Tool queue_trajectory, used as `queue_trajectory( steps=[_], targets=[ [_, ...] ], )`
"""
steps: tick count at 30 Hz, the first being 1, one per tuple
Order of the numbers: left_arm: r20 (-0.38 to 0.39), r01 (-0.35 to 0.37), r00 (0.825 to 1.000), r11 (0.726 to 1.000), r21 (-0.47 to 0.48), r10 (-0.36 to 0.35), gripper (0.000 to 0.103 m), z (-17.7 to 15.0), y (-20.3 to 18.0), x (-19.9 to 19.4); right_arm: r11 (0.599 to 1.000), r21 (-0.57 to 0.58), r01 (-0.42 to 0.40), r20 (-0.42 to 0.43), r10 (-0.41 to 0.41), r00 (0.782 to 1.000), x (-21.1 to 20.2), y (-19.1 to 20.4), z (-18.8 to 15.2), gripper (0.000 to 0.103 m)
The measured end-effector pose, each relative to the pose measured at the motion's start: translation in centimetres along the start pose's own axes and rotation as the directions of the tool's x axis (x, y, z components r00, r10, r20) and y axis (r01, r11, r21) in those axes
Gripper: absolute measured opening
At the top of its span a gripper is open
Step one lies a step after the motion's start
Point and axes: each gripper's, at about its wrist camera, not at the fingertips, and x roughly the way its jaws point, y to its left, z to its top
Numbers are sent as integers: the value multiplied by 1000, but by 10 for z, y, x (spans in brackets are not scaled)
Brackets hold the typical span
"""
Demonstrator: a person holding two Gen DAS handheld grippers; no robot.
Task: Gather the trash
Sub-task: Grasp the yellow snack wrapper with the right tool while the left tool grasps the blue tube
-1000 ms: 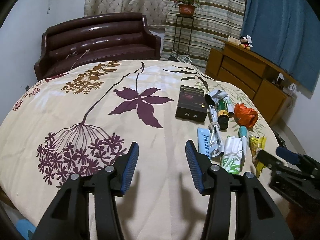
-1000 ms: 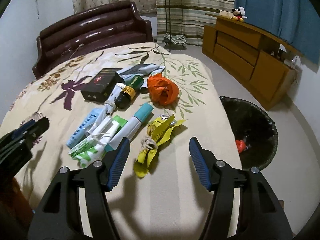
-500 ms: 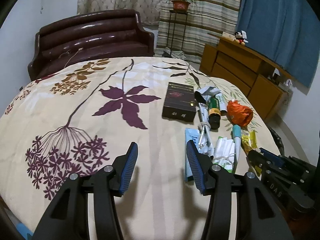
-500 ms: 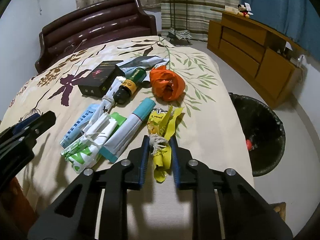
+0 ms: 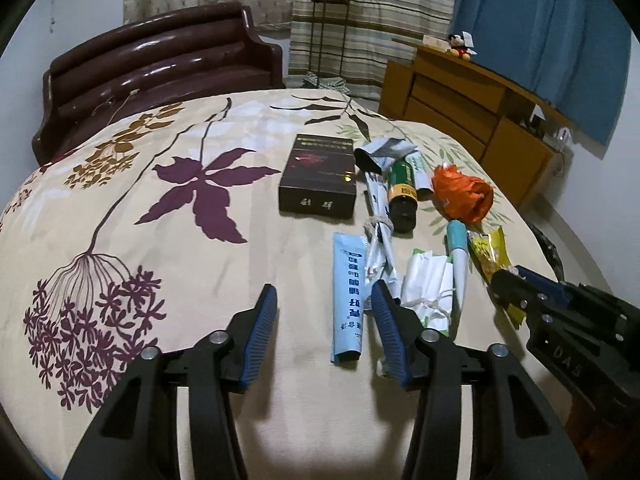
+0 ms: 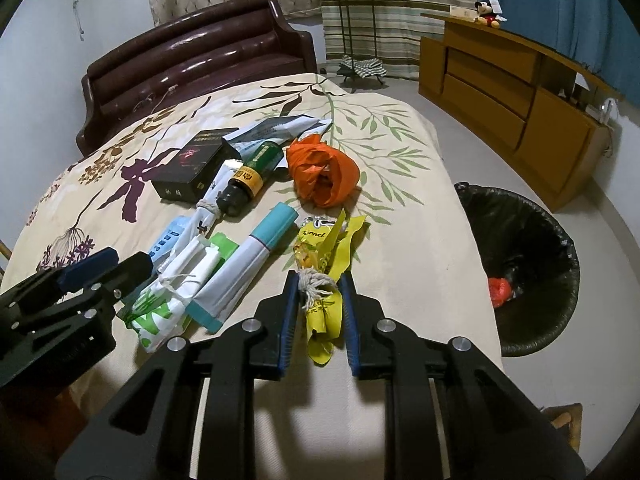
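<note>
Right gripper is clamped on the yellow wrapper; next up, lift and swing to the bin. Left gripper, empty, jaws closing.

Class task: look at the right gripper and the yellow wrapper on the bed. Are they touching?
Touching. The right wrist view shows the right gripper closed on the yellow wrapper, both fingers pressed against its knotted string and crumpled sides.
</note>
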Motion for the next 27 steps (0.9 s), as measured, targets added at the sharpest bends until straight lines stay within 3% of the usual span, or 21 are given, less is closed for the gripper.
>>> queue_trajectory(
  steps=[4,8,9,18,27],
  targets=[
    [-24,21,999,1000,18,-20,30,-1,-2,4,1000,0,-1,0,1,1000,0,0,0,21],
    [-34,56,998,998,31,-55,24,-2,-4,5,1000,1,-1,0,1,1000,0,-1,0,21],
    [-37,69,997,997,29,-68,17,-2,-4,6,1000,0,0,0,0,1000,0,0,0,21],
    [18,84,996,996,25,-85,12,-3,-1,-6,1000,-5,-2,2,2,1000,0,0,0,20],
    [121,83,989,996,-22,-80,11,7,0,-33,1000,-17,-2,42,3,999,-12,-2,7,20]
  ],
)
